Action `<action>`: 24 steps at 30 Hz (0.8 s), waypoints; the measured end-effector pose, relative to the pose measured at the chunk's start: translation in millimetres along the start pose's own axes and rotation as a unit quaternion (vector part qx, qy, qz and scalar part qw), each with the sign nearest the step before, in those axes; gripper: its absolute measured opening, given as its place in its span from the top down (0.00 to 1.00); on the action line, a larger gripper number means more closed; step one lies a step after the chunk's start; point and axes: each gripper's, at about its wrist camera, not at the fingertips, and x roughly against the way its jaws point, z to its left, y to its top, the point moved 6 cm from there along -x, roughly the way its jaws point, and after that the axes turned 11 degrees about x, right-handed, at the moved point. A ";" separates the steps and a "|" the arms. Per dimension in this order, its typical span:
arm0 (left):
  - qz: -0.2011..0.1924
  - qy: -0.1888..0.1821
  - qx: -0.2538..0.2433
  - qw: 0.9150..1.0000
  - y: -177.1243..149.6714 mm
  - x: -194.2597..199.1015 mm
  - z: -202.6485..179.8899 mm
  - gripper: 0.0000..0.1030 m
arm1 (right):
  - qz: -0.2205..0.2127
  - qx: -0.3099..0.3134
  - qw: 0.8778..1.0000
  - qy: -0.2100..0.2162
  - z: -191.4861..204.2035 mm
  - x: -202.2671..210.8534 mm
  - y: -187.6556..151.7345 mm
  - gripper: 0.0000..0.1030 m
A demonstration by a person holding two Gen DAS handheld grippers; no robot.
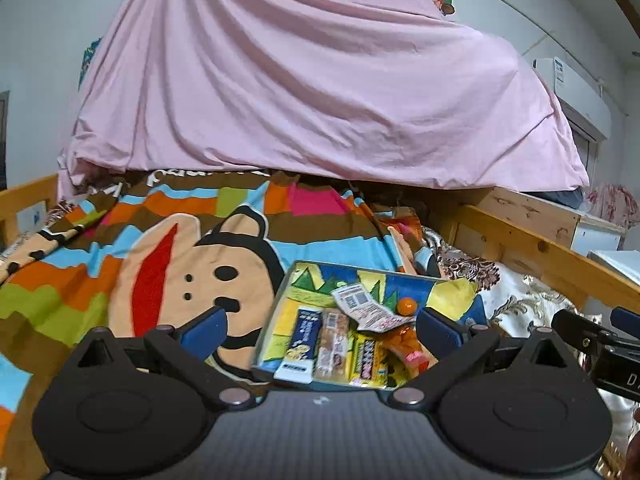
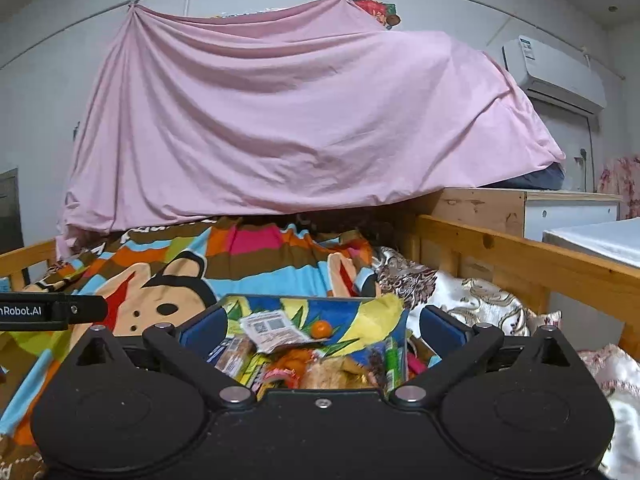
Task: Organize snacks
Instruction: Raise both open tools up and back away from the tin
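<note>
Bedspread (image 1: 168, 248) behind; both grippers gape empty, left gripper (image 2: 52, 311) reading "nRobot.AI".

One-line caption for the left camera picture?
Open left gripper above a colourful snack box on a cartoon-monkey blanket.

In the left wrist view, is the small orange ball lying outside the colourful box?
No: the small orange ball sits inside the colourful cardboard box, beside a white printed packet among the snack bars.

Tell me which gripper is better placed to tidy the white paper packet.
Probably the left gripper: open and empty, the white paper packet in the colourful printed box lies unobstructed just beyond its fingertips.
</note>
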 end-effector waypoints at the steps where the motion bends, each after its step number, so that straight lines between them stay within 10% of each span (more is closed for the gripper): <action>1: -0.001 0.005 -0.002 1.000 -1.3 5.0 2.5 0.01 | 0.001 0.002 1.000 0.001 2.4 4.8 -1.7 0.01; 24: -0.007 0.014 0.000 1.000 -33.5 74.0 35.7 0.01 | 0.006 0.010 1.000 0.018 33.0 75.1 -23.9 0.01</action>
